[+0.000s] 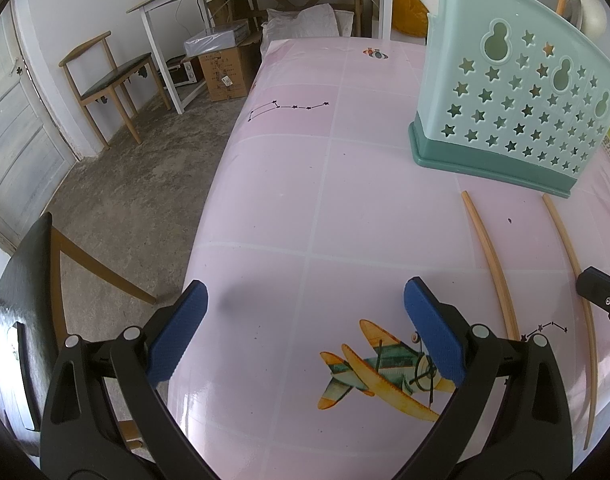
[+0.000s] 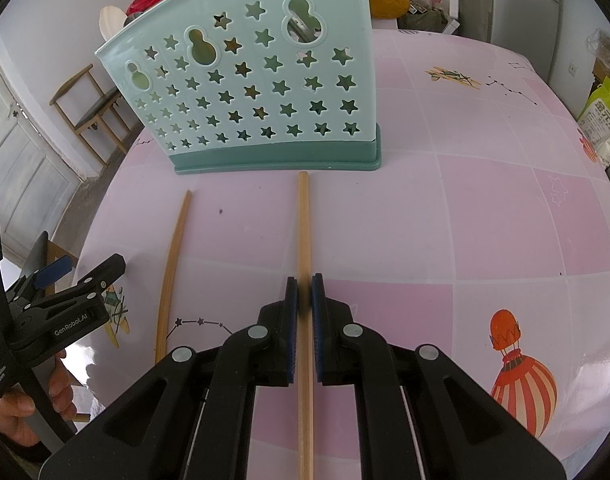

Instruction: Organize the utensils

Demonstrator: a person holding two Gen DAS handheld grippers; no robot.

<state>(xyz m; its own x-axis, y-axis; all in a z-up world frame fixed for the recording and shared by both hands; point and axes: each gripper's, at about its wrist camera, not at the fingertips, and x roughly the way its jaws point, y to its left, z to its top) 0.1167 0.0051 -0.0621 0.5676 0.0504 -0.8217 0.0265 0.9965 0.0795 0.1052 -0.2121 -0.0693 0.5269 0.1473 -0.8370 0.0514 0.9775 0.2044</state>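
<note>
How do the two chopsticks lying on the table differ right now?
The right chopstick sits between the closed pads of the right tongs; the left chopstick lies free, with no tongs on it. The right one's far tip nearly reaches the green holder; the left one's stops further short. Both are plain wood, pointing toward the holder on the pink tablecloth.

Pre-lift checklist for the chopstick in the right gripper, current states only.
1. Right gripper closed on a chopstick: ok.
2. Held chopstick's far tip clear of the holder: ok, it ends short of the base.
3. Second chopstick clear of the grip: ok, lies apart.
4. Left gripper out of the way: ok, open, empty.
5. Free slot in holder: cannot tell.
</note>
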